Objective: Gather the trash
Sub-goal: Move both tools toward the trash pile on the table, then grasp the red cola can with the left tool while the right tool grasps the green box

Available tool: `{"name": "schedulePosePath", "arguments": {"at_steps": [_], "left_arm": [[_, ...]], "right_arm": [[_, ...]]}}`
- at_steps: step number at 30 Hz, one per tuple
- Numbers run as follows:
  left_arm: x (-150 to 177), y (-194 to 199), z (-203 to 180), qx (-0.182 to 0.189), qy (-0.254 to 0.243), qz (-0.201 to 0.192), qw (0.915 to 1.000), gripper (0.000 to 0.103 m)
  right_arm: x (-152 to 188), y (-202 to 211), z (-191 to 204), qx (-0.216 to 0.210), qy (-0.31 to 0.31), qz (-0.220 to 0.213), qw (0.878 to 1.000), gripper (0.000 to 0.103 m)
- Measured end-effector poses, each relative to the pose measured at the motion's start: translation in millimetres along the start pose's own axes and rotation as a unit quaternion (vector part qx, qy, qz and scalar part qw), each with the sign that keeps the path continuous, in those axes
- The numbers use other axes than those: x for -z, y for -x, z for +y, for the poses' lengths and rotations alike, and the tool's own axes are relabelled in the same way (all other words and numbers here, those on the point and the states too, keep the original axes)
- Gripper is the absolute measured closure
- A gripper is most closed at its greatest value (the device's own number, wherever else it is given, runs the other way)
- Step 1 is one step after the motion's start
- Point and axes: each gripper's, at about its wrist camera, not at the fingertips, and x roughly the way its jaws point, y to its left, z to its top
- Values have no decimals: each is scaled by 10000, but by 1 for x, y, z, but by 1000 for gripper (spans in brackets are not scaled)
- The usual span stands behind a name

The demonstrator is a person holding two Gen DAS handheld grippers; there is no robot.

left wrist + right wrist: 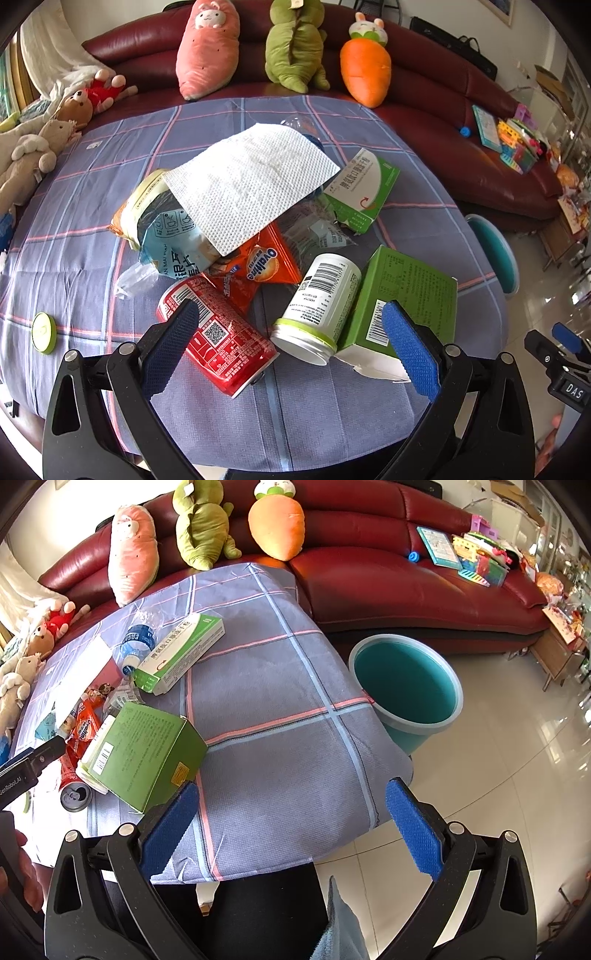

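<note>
A pile of trash lies on the checked tablecloth (332, 417): a red can (218, 336) on its side, a white bottle (319, 306), a green box (406, 302), an orange Ovaltine wrapper (262, 269), a white paper towel (247, 184), a blue snack bag (173, 236) and a green-white medicine box (364, 184). My left gripper (291, 347) is open just above the can and bottle, holding nothing. My right gripper (291, 827) is open over the table's near right corner, right of the green box (147, 749). A teal bin (406, 686) stands on the floor beside the table.
A red sofa (388, 572) with plush toys (295, 44) runs behind the table. A green lid (43, 332) lies at the table's left edge. A crushed water bottle (138, 638) lies behind the medicine box (181, 653). Toys and books (476, 557) sit on the sofa's right end.
</note>
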Motion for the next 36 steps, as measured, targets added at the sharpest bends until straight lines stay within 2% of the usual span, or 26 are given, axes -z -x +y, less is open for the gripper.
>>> {"name": "schedulePosePath", "arguments": {"at_steps": [21,28,33,36], "left_arm": [[3,0,5,4,47,-5,10000,4],[3,-1,25,-47,253,71,9996,4],[11,-5,51,-91,593,173,9980,4],[17,-10,64,-145,715,277,9969,4]], "right_arm": [[2,2,15,-134,153,8,9998,6],[7,0,31,-518,352,47,9980,6],[17,-17,56,-881,612,325,9937,6],[24,-23,76,-1016,853,384,9904,10]]}}
